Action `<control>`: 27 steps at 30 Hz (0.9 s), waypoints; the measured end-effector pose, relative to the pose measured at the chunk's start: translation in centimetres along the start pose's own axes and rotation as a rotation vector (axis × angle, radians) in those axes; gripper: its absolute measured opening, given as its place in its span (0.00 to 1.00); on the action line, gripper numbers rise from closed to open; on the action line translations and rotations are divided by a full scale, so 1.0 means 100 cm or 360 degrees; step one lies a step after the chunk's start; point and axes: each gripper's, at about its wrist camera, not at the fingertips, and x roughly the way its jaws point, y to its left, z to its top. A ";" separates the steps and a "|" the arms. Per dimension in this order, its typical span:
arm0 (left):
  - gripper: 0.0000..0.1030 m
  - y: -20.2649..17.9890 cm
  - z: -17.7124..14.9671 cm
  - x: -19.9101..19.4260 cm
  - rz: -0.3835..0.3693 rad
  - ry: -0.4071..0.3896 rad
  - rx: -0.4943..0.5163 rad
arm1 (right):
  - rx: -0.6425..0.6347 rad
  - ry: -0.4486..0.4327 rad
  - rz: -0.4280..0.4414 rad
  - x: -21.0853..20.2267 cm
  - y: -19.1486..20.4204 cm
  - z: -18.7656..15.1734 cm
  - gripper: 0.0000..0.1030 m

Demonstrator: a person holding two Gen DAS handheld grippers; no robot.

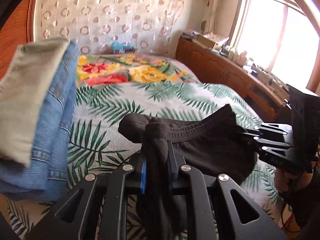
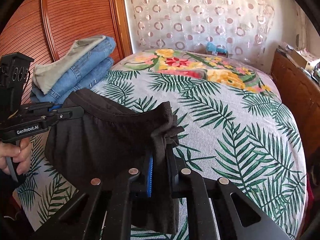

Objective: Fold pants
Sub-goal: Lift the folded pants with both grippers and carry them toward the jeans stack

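Both grippers, left gripper [image 1: 158, 140] and right gripper [image 2: 162, 146], clamp the black pants [image 2: 96, 140] at the waistband, mid-frame; next they likely need lifting and spreading flat.

pants [image 2: 96, 140]: dark brown-black, elastic waistband | state: bunched, waistband sagging in a curve | pose: lifted above the bed | place: stretched between both tongs, one waistband end clamped in each, fabric hanging below
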 end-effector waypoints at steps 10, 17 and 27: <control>0.15 -0.007 0.019 -0.041 0.0018 -0.0167 0.0038 | -0.0078 -0.0137 -0.0028 -0.039 0.013 0.014 0.10; 0.15 0.000 0.034 -0.061 0.0047 -0.0271 0.0041 | -0.0146 -0.0213 -0.0014 -0.055 0.019 0.029 0.10; 0.15 0.027 0.042 -0.084 0.0142 -0.0387 -0.0016 | -0.0302 -0.0310 0.0043 -0.059 0.037 0.055 0.10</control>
